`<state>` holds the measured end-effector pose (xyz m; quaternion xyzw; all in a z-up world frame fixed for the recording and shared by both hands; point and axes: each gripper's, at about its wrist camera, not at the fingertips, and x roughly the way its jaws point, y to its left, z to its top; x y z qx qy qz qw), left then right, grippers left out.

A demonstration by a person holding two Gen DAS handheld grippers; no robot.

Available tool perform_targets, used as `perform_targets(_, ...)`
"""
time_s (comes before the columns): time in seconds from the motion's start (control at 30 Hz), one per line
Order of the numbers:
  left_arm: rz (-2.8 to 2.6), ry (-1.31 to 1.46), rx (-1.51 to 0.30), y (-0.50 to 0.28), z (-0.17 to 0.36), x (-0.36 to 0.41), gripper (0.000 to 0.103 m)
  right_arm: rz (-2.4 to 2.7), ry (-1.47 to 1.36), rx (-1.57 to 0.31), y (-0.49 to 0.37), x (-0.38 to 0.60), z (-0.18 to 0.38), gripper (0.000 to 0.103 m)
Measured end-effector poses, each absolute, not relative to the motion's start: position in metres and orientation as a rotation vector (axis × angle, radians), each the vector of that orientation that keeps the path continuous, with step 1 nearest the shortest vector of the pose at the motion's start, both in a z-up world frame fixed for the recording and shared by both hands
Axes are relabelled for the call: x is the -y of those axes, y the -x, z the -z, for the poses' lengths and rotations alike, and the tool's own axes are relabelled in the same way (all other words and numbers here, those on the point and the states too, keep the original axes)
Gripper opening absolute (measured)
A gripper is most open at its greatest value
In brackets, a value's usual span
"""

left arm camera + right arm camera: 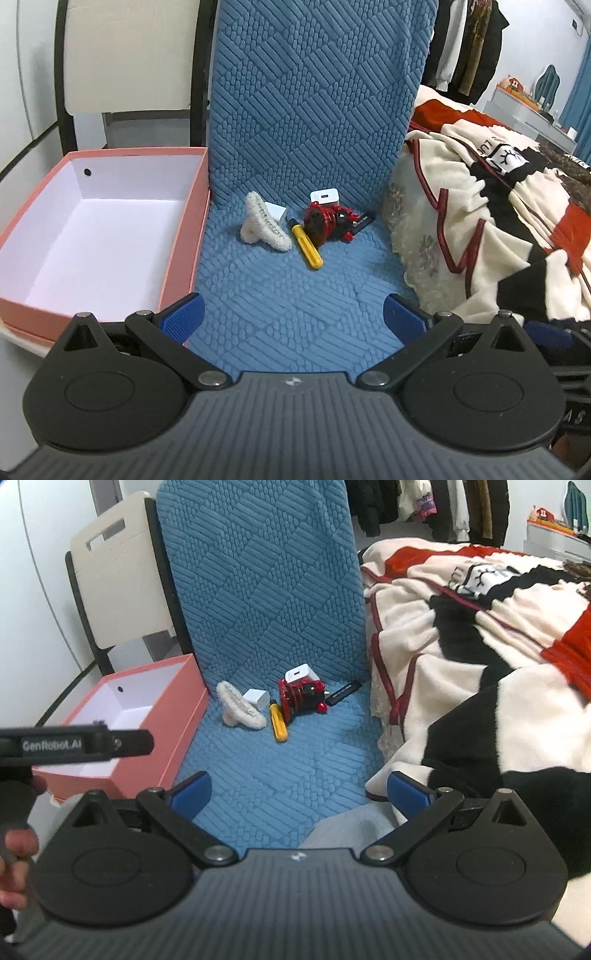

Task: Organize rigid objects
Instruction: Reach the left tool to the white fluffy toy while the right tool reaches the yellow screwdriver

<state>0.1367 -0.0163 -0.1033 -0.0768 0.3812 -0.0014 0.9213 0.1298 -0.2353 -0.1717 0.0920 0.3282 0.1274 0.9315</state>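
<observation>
A cluster of small objects lies on a blue textured mat (295, 295): a fluffy white hair claw (263, 223), a white charger cube (276, 213), a yellow-handled tool (307, 247), a red and black toy (328, 221), a second white charger (325, 196) behind it, and a black stick (364, 220). The same cluster shows in the right wrist view around the red toy (301, 698). An open pink box (92, 236) with a white inside stands left of the mat. My left gripper (293, 315) is open and empty, short of the cluster. My right gripper (299, 792) is open and empty, also short of it.
A bed with a cream, red and black blanket (498, 221) borders the mat on the right. A chair (129, 74) stands behind the box. The blue mat runs up a backrest (314, 92). The left gripper's body (74, 744) crosses the right wrist view at left.
</observation>
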Motion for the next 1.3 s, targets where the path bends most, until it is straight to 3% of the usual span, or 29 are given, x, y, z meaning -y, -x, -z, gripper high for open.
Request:
perform_targets(1.0, 0.054, 0.176, -0.753, -0.284, 0.207, 0.006, 0.103, -0.202, -0.224, -0.675, -0.229, 0.220, 0.240, 0.102)
perform_targets(1.3, 0.065, 0.222, -0.755, -0.320, 0.224, -0.003, 0.081, -0.245, -0.224, -0.695, -0.258, 0.204, 0.254, 0.100)
